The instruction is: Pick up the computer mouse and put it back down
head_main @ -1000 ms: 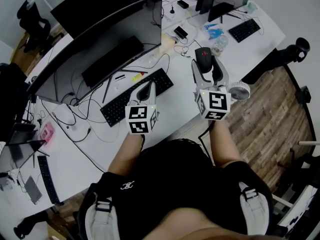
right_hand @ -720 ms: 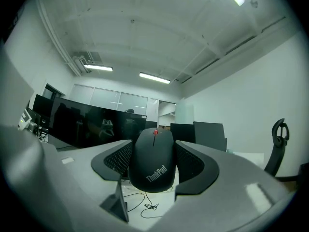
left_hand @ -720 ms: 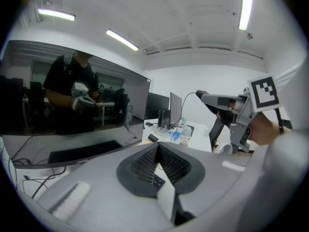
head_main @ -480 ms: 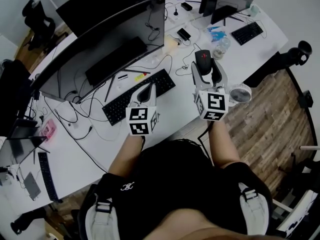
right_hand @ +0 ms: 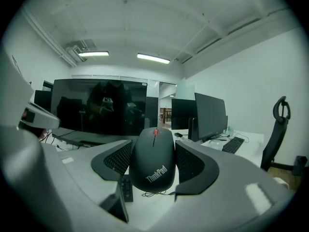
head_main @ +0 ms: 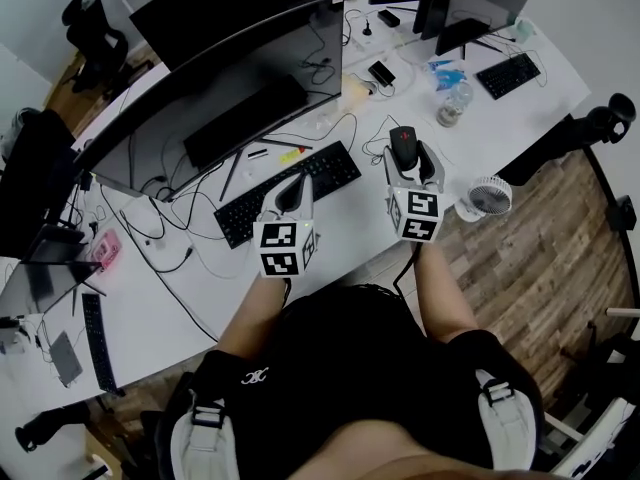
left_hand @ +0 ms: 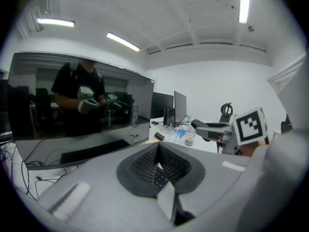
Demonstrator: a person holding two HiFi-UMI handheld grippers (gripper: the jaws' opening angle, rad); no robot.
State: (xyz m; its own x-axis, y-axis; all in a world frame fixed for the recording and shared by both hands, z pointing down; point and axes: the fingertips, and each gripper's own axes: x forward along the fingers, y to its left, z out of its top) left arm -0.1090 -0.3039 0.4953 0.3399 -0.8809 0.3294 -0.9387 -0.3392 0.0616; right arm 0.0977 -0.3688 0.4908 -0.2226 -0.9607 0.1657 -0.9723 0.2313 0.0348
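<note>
**Entry: black mouse, gripped at centre right of the head view**

- Computer mouse (right_hand: 153,161): black, with a red scroll wheel and "ThinkPad" lettering. It is seen at the centre of the right gripper view, lodged between the two ribbed pads, and is pressed on both flanks. In the head view it is placed right of centre in the upper half, over the white desk (head_main: 180,298). A thin cable is seen on the desk surface under its rear edge. Whether it is lifted clear of the desk cannot be told.
- Right gripper (head_main: 410,153): clenched on the computer mouse, and held to the right of the black keyboard (head_main: 290,193).
- Left gripper (head_main: 296,180): jaws are brought together with nothing between them. It is held over the near edge of the black keyboard, whose keys are glimpsed below the pads in the left gripper view.
- Curved monitor (head_main: 230,78): dark, and set behind the black keyboard in the upper left of the head view.
- Small white fan (head_main: 483,198): placed at the desk's edge, right of the right gripper.
- Clear bottle (head_main: 452,103): stood in the upper right, beyond the computer mouse.
</note>
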